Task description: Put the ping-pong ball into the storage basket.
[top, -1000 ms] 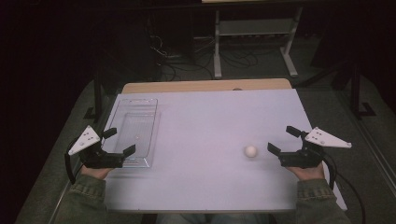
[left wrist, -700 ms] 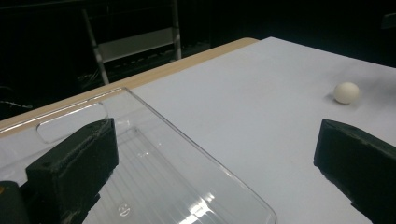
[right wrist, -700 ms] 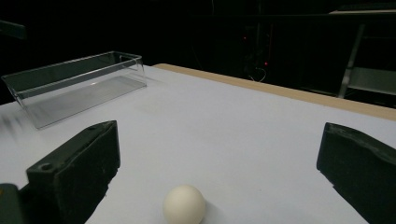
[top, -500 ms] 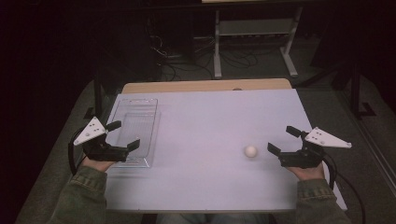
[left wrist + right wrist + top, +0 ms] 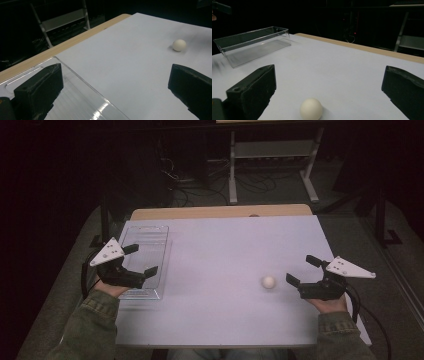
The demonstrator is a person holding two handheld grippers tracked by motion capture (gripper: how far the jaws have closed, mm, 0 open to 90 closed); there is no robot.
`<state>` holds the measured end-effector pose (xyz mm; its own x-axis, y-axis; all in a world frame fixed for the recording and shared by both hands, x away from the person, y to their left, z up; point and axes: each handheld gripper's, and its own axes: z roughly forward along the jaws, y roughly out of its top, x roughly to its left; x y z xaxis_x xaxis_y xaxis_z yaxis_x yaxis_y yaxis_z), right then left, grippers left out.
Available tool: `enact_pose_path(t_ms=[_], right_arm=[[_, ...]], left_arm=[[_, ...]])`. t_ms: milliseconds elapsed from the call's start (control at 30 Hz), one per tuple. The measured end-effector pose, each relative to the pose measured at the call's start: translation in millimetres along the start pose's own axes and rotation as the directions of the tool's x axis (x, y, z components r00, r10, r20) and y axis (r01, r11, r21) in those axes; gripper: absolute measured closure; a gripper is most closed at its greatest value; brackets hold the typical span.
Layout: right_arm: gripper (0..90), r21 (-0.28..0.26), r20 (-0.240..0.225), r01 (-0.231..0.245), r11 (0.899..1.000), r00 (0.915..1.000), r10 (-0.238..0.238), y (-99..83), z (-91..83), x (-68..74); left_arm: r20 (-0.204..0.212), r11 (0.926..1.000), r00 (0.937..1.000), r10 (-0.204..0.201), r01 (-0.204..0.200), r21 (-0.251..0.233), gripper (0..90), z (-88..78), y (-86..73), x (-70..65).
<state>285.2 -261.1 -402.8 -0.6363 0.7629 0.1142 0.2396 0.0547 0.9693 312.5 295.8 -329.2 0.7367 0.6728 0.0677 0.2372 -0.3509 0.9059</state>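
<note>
Ball (image 5: 269,282) lay right of frame centre, just beside wide-open, empty right gripper (image 5: 301,273). Left gripper (image 5: 141,259), likewise agape, over clear tray (image 5: 156,232). Risk: nudged sideways, rolling off.

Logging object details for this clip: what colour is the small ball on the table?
Off-white, plain, no markings. The ball shows best in the right gripper view.

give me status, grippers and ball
Left gripper open, over clear bin. Right gripper open, ball just ahead, untouched. Nothing between.
</note>
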Motion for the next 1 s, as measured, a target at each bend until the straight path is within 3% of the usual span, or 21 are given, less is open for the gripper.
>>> enact_pose_path(t_ms=[500,1000], right_arm=[[0.0,-0.002,-0.002,0.001,1.000,1.0000,-0.001,0.2,-0.8,-0.1],[0.0,-0.004,-0.006,-0.005,1.000,1.0000,0.005,0.3,-1.3,0.3]], left_arm=[[0.045,0.9978,0.9976,0.053,-0.055,0.038,0.0,17.8,22.9,-6.8],[0.093,0.9895,0.9901,0.105,-0.113,0.089,0.0,41.3,43.8,-15.3]])
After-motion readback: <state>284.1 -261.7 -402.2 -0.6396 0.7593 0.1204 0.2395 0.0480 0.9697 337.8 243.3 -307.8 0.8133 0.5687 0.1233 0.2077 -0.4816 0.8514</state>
